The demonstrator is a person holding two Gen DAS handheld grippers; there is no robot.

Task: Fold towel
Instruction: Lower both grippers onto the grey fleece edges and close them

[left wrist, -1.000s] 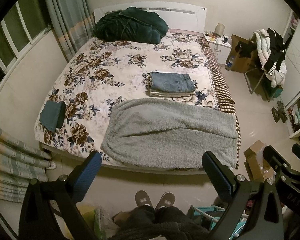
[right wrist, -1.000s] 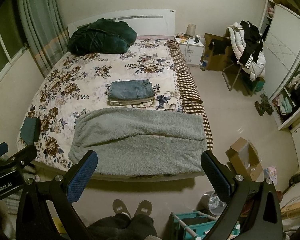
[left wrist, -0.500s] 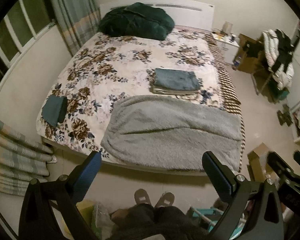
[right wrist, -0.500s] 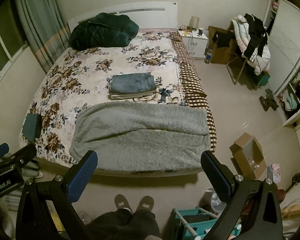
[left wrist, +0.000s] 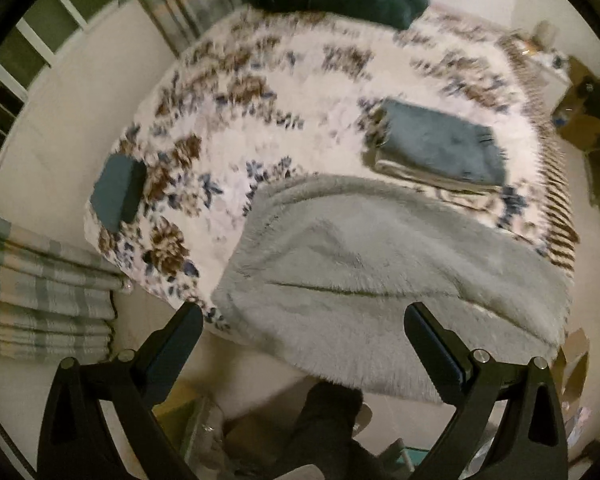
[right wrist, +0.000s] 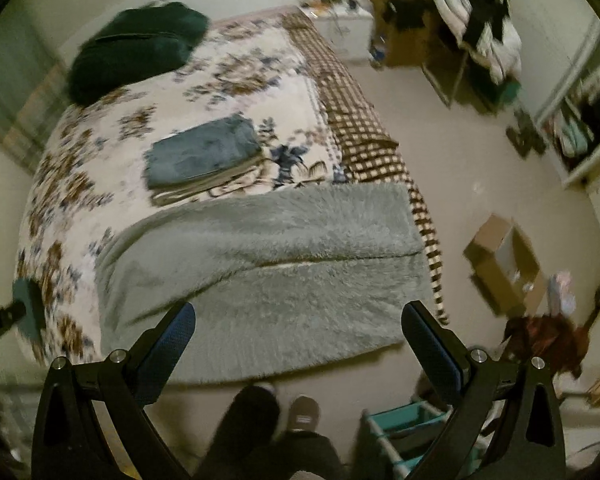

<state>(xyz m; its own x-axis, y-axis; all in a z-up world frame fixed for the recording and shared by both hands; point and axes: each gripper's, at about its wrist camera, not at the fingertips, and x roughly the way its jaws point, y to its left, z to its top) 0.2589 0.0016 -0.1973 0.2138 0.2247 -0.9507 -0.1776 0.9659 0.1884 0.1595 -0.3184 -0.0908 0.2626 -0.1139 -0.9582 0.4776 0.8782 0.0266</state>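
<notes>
The towel [left wrist: 380,280] is a grey, fluffy sheet spread across the foot of the bed [left wrist: 292,92], its near edge hanging over the foot edge toward the person. Its long axis runs side to side, parallel to that edge, and a soft crease runs along the same line through its middle.

Both tools are held above the floor short of the bed, looking down and forward. The left gripper [left wrist: 304,336] has its jaws spread wide and empty; the towel lies ahead of it and off to its right, with the towel's left end closest. The right gripper [right wrist: 298,334] is likewise released and empty, and the towel lies straight ahead, its right end near the bed's right corner and the checked sheet [right wrist: 360,132].

Neither touches the cloth. Judging by this, each tool is nearest its own end of the near edge, so the fold probably starts by taking those two corners. The right one looks squarer to the towel than the left.

A folded stack [left wrist: 436,148] sits just beyond the far edge; both views are motion-blurred.
</notes>
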